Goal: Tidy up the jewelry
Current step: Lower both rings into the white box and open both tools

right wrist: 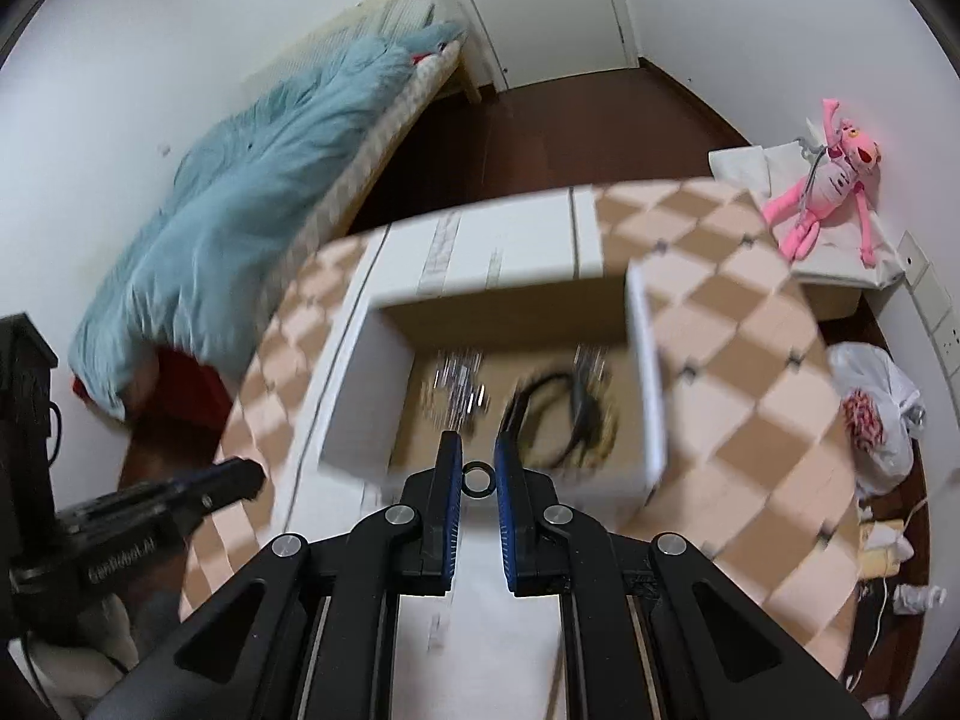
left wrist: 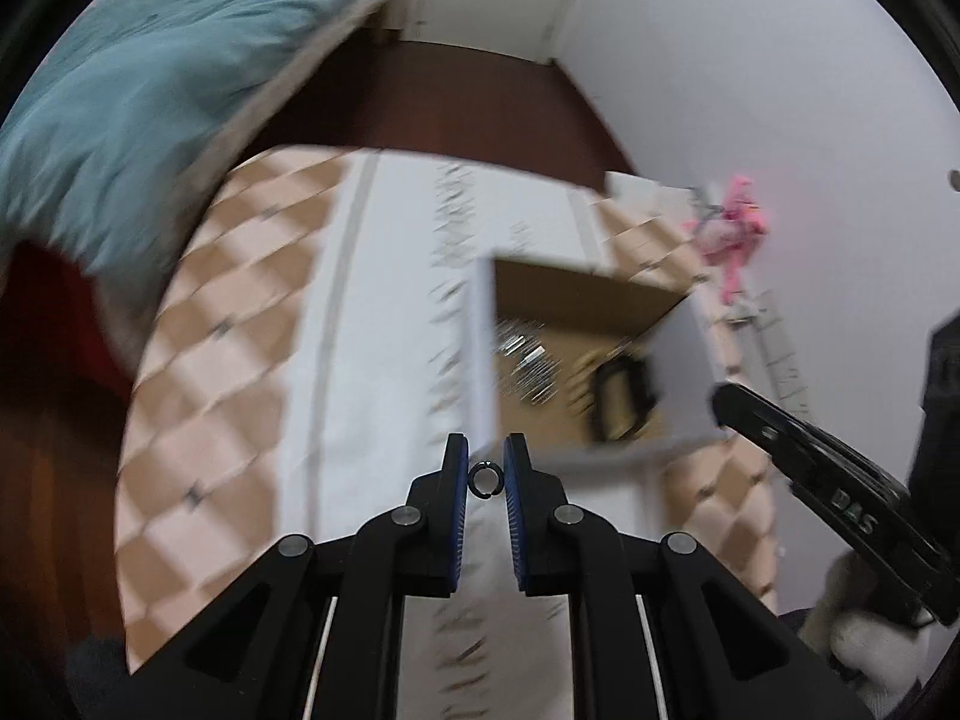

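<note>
Left gripper [left wrist: 485, 474] clamped on a small dark ring [left wrist: 484, 477], pinched between blue pads [left wrist: 459, 480] just short of the box [left wrist: 480, 348]. Right gripper [right wrist: 478, 477] likewise closed on a ring [right wrist: 478, 478], poised at the near wall of the same open white box [right wrist: 360, 396]. Inside, on the brown floor, blurred silver jewelry [right wrist: 459, 387] on the left and a black loop [right wrist: 549, 414] on the right. Box resting on a checkered cloth [right wrist: 738, 372]. Pink plush [right wrist: 828, 180] off by the wall; blue blanket [right wrist: 252, 204] on the bed.

Checkered tablecloth [right wrist: 750, 324] covers the table — white box [right wrist: 648, 372] on it.
</note>
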### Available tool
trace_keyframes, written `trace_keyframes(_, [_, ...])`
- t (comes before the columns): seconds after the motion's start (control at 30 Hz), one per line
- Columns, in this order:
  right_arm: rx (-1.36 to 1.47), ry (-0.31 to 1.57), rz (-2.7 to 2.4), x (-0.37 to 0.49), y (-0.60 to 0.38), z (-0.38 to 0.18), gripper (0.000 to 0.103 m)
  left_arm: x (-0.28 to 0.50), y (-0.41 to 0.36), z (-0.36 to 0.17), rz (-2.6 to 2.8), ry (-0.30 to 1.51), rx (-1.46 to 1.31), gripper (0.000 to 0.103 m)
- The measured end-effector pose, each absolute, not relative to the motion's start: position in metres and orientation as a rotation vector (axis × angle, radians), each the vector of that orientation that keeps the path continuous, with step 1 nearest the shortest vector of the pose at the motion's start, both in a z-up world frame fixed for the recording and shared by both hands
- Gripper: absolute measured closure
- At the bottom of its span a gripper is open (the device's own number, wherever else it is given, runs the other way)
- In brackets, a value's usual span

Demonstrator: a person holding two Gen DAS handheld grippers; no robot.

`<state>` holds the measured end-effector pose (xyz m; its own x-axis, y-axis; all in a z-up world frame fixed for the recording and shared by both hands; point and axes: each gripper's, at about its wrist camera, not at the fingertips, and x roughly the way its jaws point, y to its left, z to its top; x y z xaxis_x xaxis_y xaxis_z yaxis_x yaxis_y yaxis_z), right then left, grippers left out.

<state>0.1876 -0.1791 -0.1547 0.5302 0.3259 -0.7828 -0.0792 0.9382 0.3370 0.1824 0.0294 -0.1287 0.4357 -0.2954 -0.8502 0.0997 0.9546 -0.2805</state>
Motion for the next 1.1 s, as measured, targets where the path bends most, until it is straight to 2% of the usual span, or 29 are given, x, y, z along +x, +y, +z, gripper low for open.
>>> trace_keyframes(0.13, [0.248,1.056,0.246,0.24,-0.184,-0.158,0.092,0.23,0.004,-0.124,-0.3,1.121,-0.183,0.093])
trace_keyframes(0.3, [0.185,1.155,0.256,0.28,-0.179,-0.171,0.091,0.275,-0.013,-0.142,-0.333,1.213,-0.164,0.093])
trace_keyframes(0.47, [0.192,1.204,0.265,0.297,-0.179,-0.182,0.091,0.294,-0.014,-0.158,-0.292,1.306,-0.168,0.093])
trace_keyframes(0.63, [0.206,1.204,0.251,0.298,-0.18,-0.18,0.086,0.298,-0.008,-0.154,-0.273,1.302,-0.187,0.089])
trace_keyframes(0.73, [0.19,1.188,0.239,0.293,-0.18,-0.174,0.086,0.3,-0.004,-0.146,-0.253,1.28,-0.169,0.064])
trace_keyframes(0.77, [0.176,1.181,0.228,0.29,-0.18,-0.171,0.086,0.299,-0.002,-0.143,-0.245,1.271,-0.163,0.049])
trace_keyframes(0.8, [0.163,1.173,0.217,0.287,-0.18,-0.167,0.086,0.297,-0.001,-0.139,-0.237,1.257,-0.153,0.043])
trace_keyframes(0.83, [0.146,1.165,0.206,0.284,-0.179,-0.164,0.085,0.295,0.001,-0.135,-0.224,1.243,-0.139,0.041])
trace_keyframes(0.9, [0.123,1.152,0.182,0.277,-0.179,-0.159,0.071,0.29,0.003,-0.13,-0.198,1.226,-0.111,0.028])
trace_keyframes(0.97, [0.11,1.147,0.156,0.269,-0.18,-0.155,0.043,0.282,0.007,-0.127,-0.167,1.212,-0.092,0.018])
trace_keyframes(1.03, [0.078,1.146,0.117,0.259,-0.18,-0.153,0.031,0.273,0.011,-0.125,-0.135,1.205,-0.078,0.015])
trace_keyframes(1.1, [0.053,1.153,0.076,0.248,-0.18,-0.153,0.015,0.261,0.014,-0.125,-0.105,1.192,-0.067,0.006])
